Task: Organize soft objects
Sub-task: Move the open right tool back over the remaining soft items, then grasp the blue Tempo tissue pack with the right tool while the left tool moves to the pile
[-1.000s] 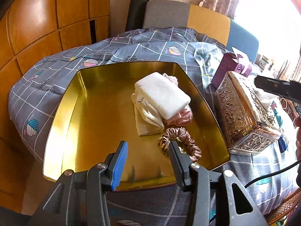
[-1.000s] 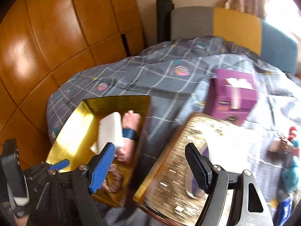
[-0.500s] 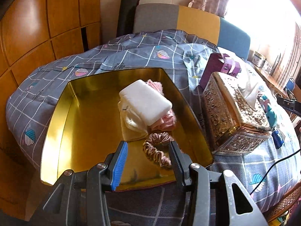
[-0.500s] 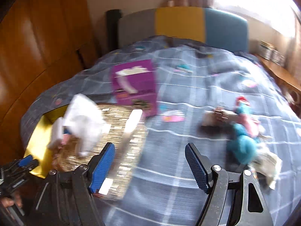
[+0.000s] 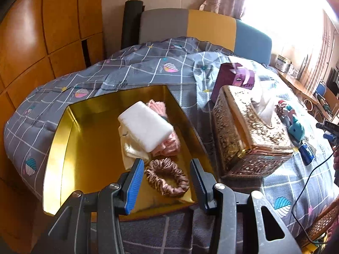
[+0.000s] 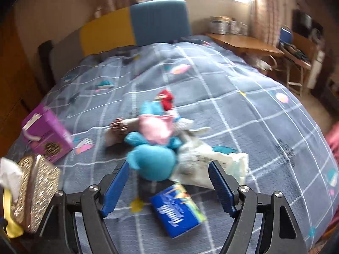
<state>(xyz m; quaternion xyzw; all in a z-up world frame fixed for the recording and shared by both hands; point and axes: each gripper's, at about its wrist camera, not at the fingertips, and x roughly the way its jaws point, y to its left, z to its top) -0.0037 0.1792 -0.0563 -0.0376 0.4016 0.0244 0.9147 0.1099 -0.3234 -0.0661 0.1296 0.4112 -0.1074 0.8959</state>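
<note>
- Plush toy (image 6: 151,165), teal, lies on the bed (image 6: 243,110) straight ahead of the right tongs (image 6: 169,185), its fat teal end toward the jaws, a pink piece and red cap at the far end; long axis runs away from the tongs, slightly tilted.
- Right tongs: jaws wide apart, nothing between the pads, not touching the plush toy yet. View blurred.
- Blue tissue pack (image 6: 178,209) sits on the bed between the tongs and the plush toy; white crumpled packet (image 6: 211,163) just right of the toy.
- Left tongs (image 5: 165,188): part open, empty, hovering over the near edge of the gold tray (image 5: 84,148); brown scrunchie (image 5: 167,176) lies loose in the tray beyond the pads, not gripped.
- Also in the tray: white folded cloth (image 5: 146,129) stacked on pink and cream fabric.
- Judgement: right hand is the nearer one to the plush toy; next move likely a forward-down reach, closing across the teal end.
- Risk: catching the tissue pack too.
</note>
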